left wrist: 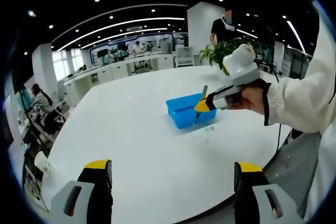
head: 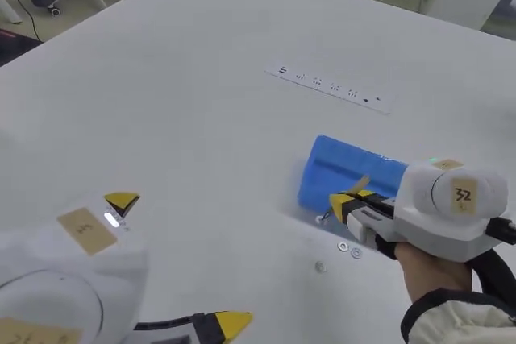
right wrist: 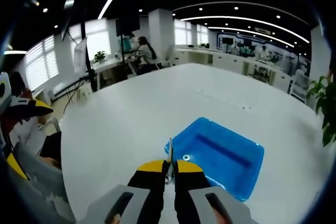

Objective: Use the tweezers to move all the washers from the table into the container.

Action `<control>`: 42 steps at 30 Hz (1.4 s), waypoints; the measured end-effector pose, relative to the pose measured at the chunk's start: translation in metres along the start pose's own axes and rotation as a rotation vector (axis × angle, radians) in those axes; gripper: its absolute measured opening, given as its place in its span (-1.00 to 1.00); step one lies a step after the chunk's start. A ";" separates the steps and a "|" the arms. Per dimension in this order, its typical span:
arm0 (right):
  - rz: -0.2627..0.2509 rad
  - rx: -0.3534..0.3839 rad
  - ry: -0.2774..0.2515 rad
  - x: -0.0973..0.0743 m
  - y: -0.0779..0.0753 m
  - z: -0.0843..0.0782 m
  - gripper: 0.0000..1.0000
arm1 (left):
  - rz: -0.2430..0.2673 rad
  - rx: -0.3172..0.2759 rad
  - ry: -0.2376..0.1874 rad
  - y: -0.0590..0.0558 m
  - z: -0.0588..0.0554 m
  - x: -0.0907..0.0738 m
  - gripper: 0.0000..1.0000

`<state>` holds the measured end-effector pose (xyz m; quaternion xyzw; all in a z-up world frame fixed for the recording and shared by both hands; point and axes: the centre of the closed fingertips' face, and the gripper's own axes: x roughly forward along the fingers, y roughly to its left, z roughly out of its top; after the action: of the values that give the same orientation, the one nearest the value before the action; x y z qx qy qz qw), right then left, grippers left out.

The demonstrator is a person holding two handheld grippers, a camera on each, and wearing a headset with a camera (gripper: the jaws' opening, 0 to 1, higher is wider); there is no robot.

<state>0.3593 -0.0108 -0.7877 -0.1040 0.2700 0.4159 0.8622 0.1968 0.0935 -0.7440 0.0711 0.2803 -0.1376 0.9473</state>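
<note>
Your right tongs (right wrist: 171, 167) are clamped on the tweezers (right wrist: 170, 156), whose tip holds a washer (right wrist: 186, 157) just inside the blue container's (right wrist: 236, 153) near corner. Ease the squeeze unevenly and it may flick out. 3 washers (head: 343, 247) lie on the surface (head: 201, 102) beside it. Your left tongs (left wrist: 172, 165) stand apart.

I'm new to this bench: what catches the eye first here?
The blue container stands out on the white table, right of centre in the head view. The right hand-held gripper is shut on thin tweezers at the container's near edge, with a few small washers on the table beside it. The left hand-held gripper hangs open, well apart to the left.
</note>
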 end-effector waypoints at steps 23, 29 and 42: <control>-0.022 -0.030 -0.041 -0.026 0.001 0.029 -0.96 | 0.034 0.024 -0.072 0.001 0.020 -0.016 0.97; -0.029 -0.054 -0.048 -0.035 0.000 0.035 -0.96 | 0.040 0.021 -0.084 0.001 0.022 -0.021 0.97; -0.043 -0.060 -0.068 -0.025 -0.012 0.048 -0.96 | 0.031 0.023 -0.078 -0.002 0.023 -0.023 0.97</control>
<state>0.3742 -0.0154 -0.7340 -0.1215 0.2257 0.4085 0.8760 0.1900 0.0915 -0.7123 0.0810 0.2401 -0.1286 0.9588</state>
